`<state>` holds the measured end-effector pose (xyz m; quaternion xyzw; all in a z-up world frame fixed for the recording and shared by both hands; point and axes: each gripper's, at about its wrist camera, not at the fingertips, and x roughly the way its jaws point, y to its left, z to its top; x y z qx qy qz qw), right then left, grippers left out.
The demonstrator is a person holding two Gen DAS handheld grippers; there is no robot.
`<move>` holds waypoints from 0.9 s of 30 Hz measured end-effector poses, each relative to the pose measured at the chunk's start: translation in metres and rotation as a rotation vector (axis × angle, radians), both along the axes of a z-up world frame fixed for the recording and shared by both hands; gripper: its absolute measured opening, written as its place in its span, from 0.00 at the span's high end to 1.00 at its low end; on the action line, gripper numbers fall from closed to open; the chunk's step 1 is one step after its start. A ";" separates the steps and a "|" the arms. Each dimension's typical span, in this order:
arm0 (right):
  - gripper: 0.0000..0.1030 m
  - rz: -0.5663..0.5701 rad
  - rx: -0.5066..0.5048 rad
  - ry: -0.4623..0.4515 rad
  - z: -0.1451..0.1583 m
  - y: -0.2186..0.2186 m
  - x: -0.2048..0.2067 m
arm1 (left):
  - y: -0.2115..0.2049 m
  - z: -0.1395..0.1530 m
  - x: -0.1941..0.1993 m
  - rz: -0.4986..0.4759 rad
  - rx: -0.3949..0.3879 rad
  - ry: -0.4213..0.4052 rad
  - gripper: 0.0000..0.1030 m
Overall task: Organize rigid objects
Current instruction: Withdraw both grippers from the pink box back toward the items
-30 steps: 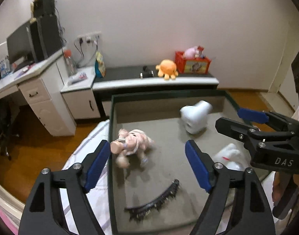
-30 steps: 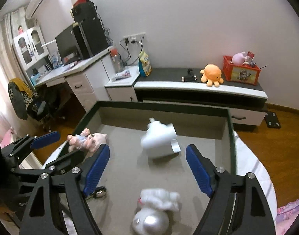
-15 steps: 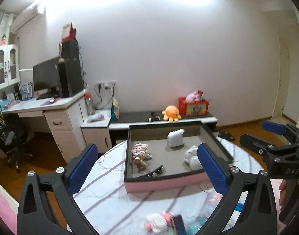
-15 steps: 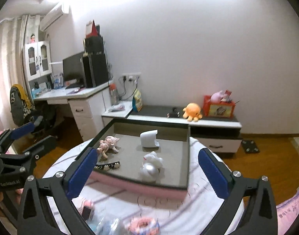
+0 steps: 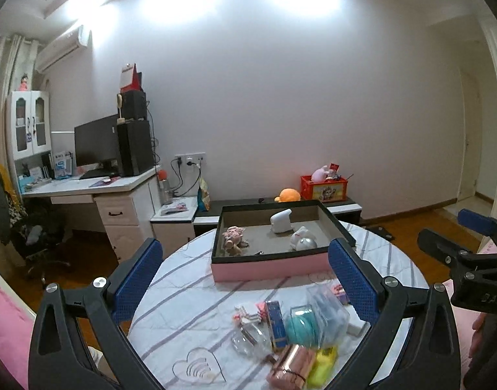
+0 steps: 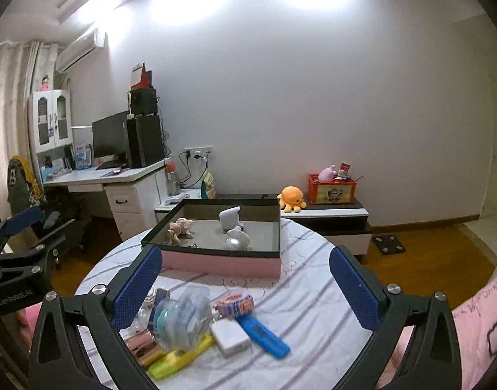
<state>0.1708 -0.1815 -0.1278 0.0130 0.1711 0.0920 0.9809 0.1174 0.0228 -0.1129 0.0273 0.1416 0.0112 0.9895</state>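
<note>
A pink-sided tray (image 5: 271, 271) (image 6: 222, 264) with a dark rim sits at the far side of the round table. In it lie a pink pig toy (image 5: 233, 235) (image 6: 180, 227), a white block-like object (image 5: 281, 221) (image 6: 230, 217) and a white-and-silver toy (image 5: 302, 240) (image 6: 237, 240). Nearer me lies a pile: a clear bag (image 5: 326, 315) (image 6: 186, 318), a blue flat piece (image 6: 264, 334), a white box (image 6: 230, 338) and a yellow item (image 5: 323, 364). My left gripper (image 5: 245, 279) (image 6: 37, 227) and right gripper (image 6: 246, 286) (image 5: 456, 237) hang open above the pile, both holding nothing.
The table wears a white cloth with grey stripes (image 5: 189, 295). Behind it stand a low cabinet with an orange plush (image 6: 292, 198) and a red crate (image 6: 331, 190), and a desk with a monitor (image 5: 97, 144) at the left. Wooden floor lies to the right.
Both grippers have drawn back from over the tray and lifted, with their jaws spread wider. The tray now looks small and far, and the pile of loose items has come into view.
</note>
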 end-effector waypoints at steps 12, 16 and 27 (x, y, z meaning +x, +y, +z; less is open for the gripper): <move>0.00 -0.056 -0.001 -0.008 -0.003 -0.014 -0.038 | -0.008 -0.001 -0.027 -0.021 -0.004 -0.002 0.00; 0.00 -0.059 -0.001 -0.011 -0.005 -0.017 -0.045 | -0.008 -0.005 -0.030 -0.009 0.007 0.014 0.00; 0.00 -0.062 -0.020 0.051 -0.022 -0.020 -0.043 | 0.014 -0.038 -0.018 0.043 0.025 0.121 0.00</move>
